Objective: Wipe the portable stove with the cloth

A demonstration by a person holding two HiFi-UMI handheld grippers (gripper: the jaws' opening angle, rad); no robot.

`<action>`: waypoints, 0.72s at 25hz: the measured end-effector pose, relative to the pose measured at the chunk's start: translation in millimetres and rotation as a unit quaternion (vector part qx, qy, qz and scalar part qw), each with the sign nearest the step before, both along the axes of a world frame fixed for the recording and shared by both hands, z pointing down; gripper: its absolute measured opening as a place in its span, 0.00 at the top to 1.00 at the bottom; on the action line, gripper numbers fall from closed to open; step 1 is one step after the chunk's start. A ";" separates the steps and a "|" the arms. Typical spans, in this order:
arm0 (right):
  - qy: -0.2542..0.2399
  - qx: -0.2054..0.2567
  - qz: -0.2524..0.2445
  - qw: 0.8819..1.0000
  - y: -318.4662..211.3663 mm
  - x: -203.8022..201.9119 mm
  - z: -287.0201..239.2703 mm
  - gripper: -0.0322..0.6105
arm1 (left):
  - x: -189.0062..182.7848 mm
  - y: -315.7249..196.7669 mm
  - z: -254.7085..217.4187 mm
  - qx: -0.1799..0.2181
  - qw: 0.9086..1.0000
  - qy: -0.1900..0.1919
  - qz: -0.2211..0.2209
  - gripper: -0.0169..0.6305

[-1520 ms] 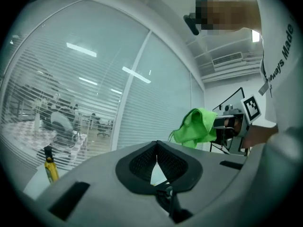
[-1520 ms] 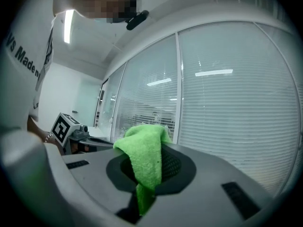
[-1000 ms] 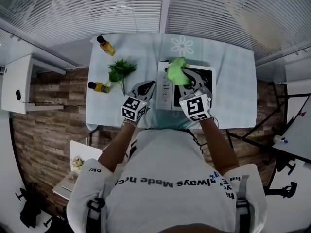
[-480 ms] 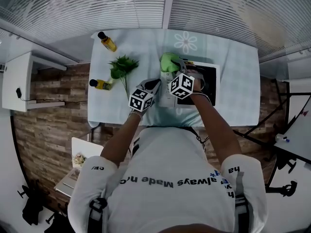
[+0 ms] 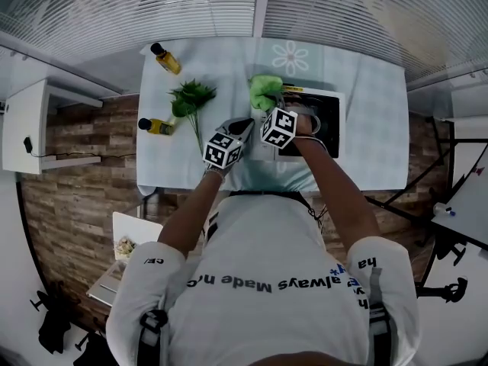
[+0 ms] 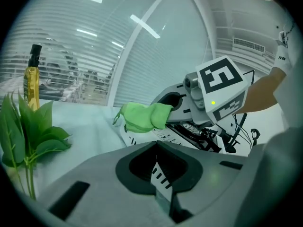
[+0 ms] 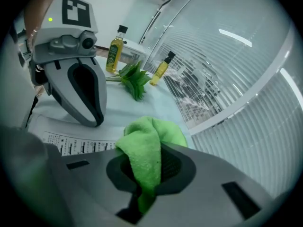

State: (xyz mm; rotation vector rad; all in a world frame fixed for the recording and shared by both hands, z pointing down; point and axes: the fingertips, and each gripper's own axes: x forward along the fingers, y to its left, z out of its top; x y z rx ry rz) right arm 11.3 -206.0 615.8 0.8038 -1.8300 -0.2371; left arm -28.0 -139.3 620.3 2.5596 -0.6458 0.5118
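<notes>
Head view, fuzzy cloth [image 5: 265, 90], perhaps touching stove [image 5: 329, 128]

Grey two-jaw left gripper [image 5: 239, 130], marker cube on top: jaws were pressed together, nothing between them; bare forearm extended forward.
Grey two-jaw right gripper [image 5: 271, 109]: jaws were clamped on a bright green terry cloth [image 7: 149, 145]; bare forearm reached further forward, angled inward.
</notes>
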 end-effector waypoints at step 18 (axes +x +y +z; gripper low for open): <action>0.035 -0.063 -0.035 0.997 81.7 -18.5 3.5 0.91 | -22.6 10.5 -2.1 -0.009 1.000 -0.005 -0.017 0.95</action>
